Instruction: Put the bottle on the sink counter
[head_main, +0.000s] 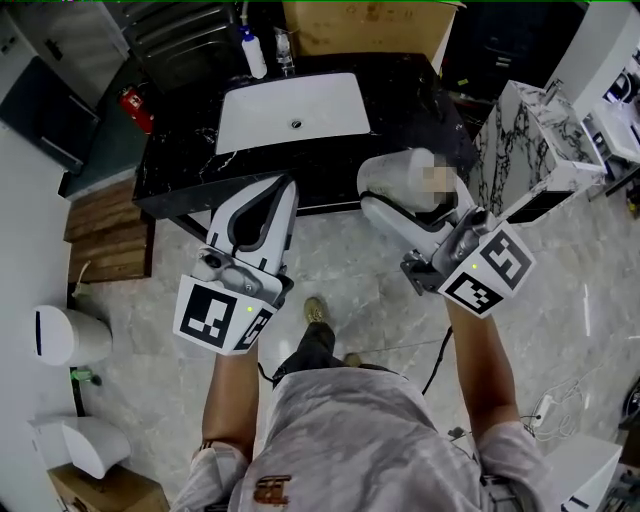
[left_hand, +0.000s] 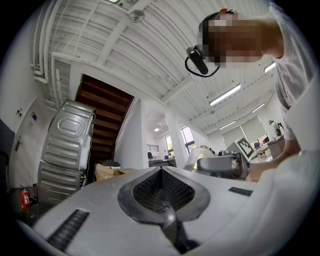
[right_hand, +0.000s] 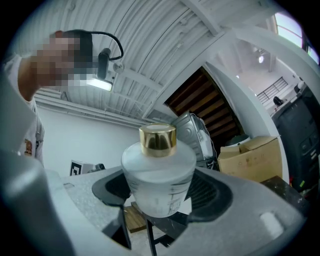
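Note:
A frosted white bottle (right_hand: 159, 180) with a gold cap (right_hand: 158, 139) stands upright between the jaws of my right gripper (right_hand: 160, 200), which is shut on it. In the head view the bottle (head_main: 398, 178) and right gripper (head_main: 395, 205) hang over the floor just in front of the black marble sink counter (head_main: 180, 165), right of its white basin (head_main: 290, 110). My left gripper (head_main: 283, 188) is level with it at the counter's front edge, jaws shut with nothing between them (left_hand: 161, 175). The left gripper view also catches the bottle (left_hand: 197, 156) off to the right.
On the counter's back edge stand a blue-topped dispenser (head_main: 254, 52) and a faucet (head_main: 285, 48). A cardboard box (head_main: 360, 25) lies behind. A marble-patterned cabinet (head_main: 530, 140) stands right, wooden steps (head_main: 105, 230) and a fire extinguisher (head_main: 135, 108) left, white bins (head_main: 70, 335) further left.

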